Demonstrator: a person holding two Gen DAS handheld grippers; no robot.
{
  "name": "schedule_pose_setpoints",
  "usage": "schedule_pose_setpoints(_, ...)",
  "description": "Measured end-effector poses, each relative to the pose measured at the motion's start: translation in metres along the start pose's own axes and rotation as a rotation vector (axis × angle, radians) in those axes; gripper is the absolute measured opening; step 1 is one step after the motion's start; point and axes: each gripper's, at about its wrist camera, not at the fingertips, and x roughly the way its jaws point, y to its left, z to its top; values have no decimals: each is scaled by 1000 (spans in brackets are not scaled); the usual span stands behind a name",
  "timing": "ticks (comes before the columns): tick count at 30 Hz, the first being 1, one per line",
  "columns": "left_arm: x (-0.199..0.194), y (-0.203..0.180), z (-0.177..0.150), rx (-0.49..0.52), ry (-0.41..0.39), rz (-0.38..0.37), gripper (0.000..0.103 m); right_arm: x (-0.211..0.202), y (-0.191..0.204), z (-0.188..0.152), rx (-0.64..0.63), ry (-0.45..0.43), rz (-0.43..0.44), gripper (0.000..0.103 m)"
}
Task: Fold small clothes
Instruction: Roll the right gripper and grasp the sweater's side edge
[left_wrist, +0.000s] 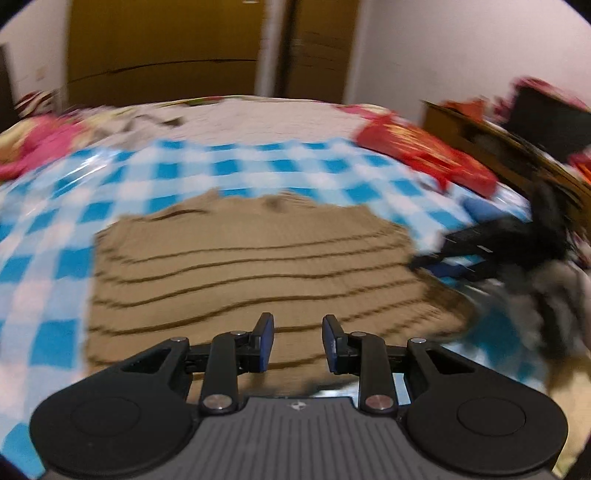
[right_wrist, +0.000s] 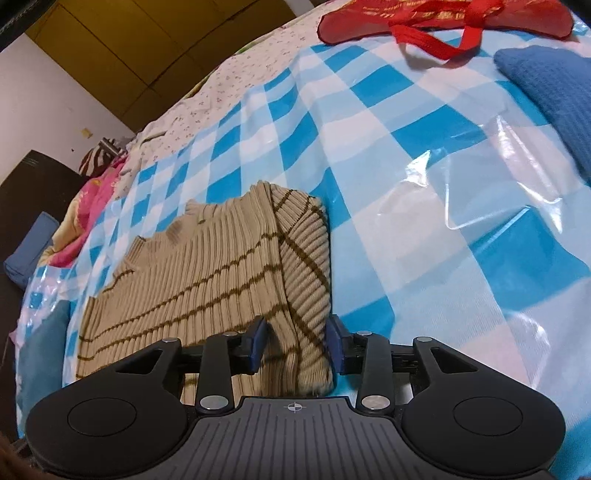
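Observation:
A beige ribbed sweater (left_wrist: 251, 266) with thin brown stripes lies flat on a blue-and-white checked plastic sheet (left_wrist: 258, 162). In the blurred left wrist view my left gripper (left_wrist: 297, 332) hovers over the sweater's near part, open, with nothing between its fingers. The right wrist view shows the sweater (right_wrist: 192, 280) with its right side folded over. That folded edge lies between the pads of my right gripper (right_wrist: 296, 332), which stands open around it. At the right of the left wrist view, a dark blur at the sweater's right edge is the right gripper (left_wrist: 480, 247).
A red bag (right_wrist: 443, 18) with loop handles lies at the far side of the checked sheet (right_wrist: 406, 184), and a blue knitted cloth (right_wrist: 554, 96) at the right. Pink bedding (right_wrist: 92, 199) is bunched at the left. Wooden wardrobe doors (left_wrist: 166, 48) stand behind the bed.

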Motion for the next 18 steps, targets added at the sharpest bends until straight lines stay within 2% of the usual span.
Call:
schedule_pose_setpoints(4, 10, -43, -7, 121, 27, -73, 40, 4, -5, 7, -6, 9, 30, 36)
schedule_pose_setpoints(7, 21, -77, -13, 234, 33, -88, 45, 6, -8, 10, -7, 19, 56, 36)
schedule_pose_setpoints(12, 37, -121, -20, 425, 7, -78, 50, 1, -14, 15, 5, 21, 86, 37)
schedule_pose_setpoints(18, 69, -143, -27, 537, 43, -21, 52, 12, -20, 27, 9, 52, 125, 39)
